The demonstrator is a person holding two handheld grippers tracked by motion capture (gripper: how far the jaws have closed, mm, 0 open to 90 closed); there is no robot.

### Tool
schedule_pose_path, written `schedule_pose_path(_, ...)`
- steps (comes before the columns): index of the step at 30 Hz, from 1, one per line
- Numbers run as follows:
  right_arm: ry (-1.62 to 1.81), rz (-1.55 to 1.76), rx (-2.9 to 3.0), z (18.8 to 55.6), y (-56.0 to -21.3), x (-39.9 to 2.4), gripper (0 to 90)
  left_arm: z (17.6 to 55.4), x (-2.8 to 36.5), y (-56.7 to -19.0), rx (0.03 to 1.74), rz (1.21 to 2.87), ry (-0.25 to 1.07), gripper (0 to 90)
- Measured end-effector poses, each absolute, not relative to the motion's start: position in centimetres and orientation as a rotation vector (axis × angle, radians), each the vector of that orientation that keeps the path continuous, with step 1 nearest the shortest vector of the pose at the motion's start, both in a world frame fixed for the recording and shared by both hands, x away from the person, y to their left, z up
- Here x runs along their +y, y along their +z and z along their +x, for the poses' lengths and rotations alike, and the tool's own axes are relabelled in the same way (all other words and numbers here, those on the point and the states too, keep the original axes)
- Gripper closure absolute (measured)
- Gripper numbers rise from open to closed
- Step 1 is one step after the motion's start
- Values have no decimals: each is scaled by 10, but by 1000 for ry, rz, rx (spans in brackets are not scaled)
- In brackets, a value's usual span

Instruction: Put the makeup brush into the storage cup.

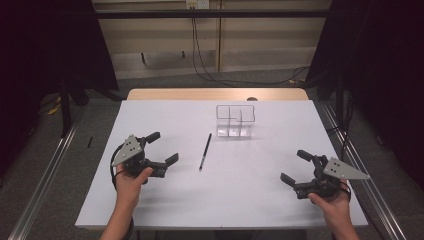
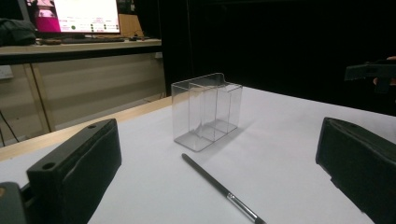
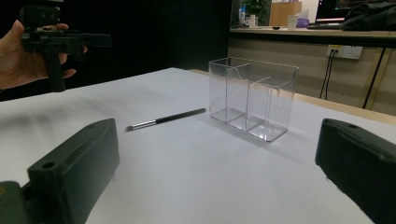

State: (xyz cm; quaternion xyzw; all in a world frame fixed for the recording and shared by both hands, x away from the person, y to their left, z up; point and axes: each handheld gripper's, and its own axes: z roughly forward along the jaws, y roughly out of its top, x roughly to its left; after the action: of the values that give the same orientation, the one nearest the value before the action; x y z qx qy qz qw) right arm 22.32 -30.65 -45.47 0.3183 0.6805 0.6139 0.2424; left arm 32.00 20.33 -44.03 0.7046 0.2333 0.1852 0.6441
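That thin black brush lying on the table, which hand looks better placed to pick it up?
Probably the left. The left gripper sits close beside the brush, open and facing it. The right gripper, also open, is farther off across the table.

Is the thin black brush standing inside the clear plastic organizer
No, the thin black brush lies flat on the white table, beside the clear plastic organizer.

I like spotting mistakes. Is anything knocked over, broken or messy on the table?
Nothing stands out. The clear organizer stands upright and looks whole, and the thin brush lies flat on the white table beside it. Both tongs, left and right, hang open, holding nothing.
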Motion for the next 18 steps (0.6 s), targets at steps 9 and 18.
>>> schedule_pose_path(9, 1680, 863, 1866, 223, -455, -305, 0, 329, 188, -443, 519, 1628, 409, 1)
schedule_pose_path(18, 1677, 857, 1871, 222, -454, -304, 0, 335, 174, -443, 506, 1639, 400, 1)
